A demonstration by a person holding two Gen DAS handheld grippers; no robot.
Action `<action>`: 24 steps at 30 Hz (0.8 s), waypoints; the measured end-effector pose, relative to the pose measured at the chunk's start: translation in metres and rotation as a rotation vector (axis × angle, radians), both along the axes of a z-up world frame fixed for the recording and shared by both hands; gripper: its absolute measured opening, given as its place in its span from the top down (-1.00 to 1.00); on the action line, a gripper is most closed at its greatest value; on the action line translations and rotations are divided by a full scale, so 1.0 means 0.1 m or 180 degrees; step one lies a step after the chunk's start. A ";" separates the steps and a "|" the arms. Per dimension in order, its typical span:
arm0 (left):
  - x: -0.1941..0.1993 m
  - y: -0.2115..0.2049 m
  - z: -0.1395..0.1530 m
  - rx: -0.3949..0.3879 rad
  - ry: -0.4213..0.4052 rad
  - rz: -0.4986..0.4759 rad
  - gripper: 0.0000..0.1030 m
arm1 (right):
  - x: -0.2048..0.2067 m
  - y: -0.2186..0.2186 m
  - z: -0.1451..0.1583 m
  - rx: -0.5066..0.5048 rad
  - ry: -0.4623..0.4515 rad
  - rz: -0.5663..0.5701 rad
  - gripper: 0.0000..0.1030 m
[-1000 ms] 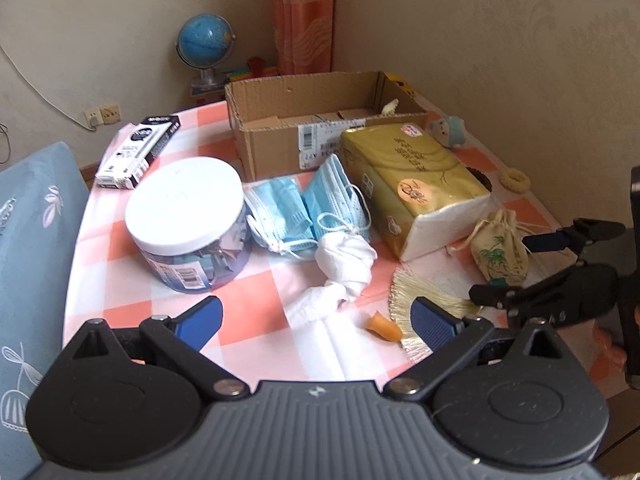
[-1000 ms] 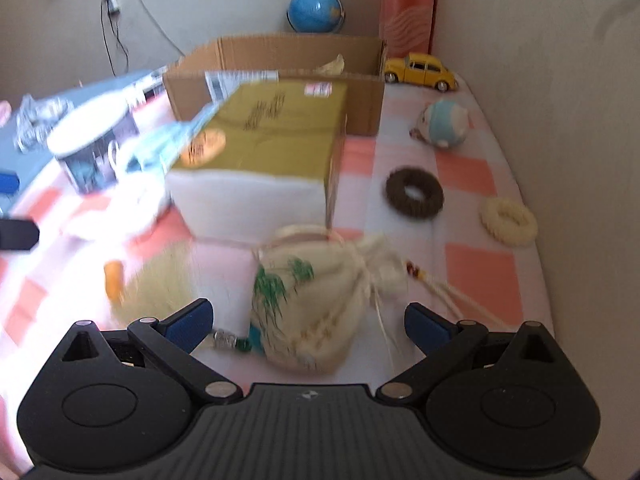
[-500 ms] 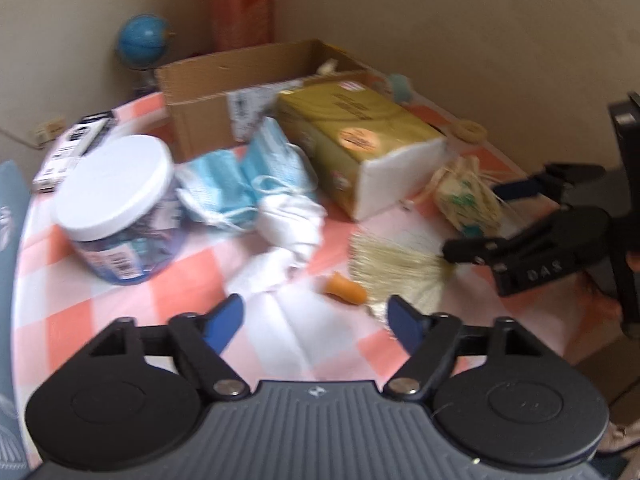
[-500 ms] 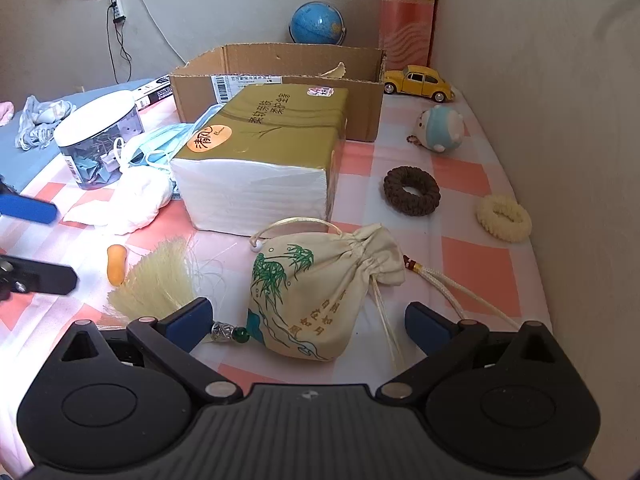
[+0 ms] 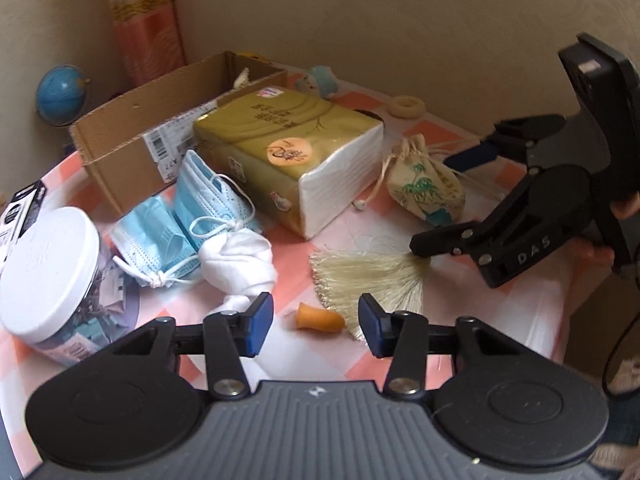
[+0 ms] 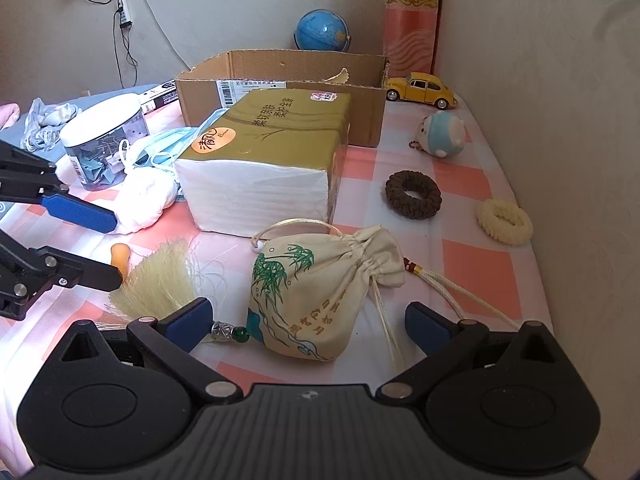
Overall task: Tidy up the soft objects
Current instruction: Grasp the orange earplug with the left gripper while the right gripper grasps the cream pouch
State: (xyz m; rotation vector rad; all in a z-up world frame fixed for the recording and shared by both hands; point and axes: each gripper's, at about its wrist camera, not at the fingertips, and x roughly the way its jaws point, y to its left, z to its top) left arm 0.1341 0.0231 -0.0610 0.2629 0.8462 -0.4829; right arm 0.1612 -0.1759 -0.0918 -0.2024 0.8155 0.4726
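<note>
The left hand-held gripper (image 5: 316,322) is seen closing around an orange earplug (image 5: 318,320) on the tabletop (image 5: 472,312), pads not yet touching it. The right hand-held gripper (image 6: 308,322) is held wide open astride the pouch (image 6: 316,292), beside the earplug, past the tassel (image 5: 368,276).

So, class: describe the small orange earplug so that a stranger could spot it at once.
Start at the gold tissue pack before the cardboard box. Nearer the camera lies a cream tassel; the orange earplug lies at its fringe, the only orange, bell-shaped piece, between the closing left gripper pads.
</note>
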 end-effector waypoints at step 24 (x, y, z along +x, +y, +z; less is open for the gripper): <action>0.04 0.23 -0.05 -0.0247 0.0236 0.0035 0.52 | 0.00 0.07 0.03 -0.0066 0.0143 0.0122 -1.00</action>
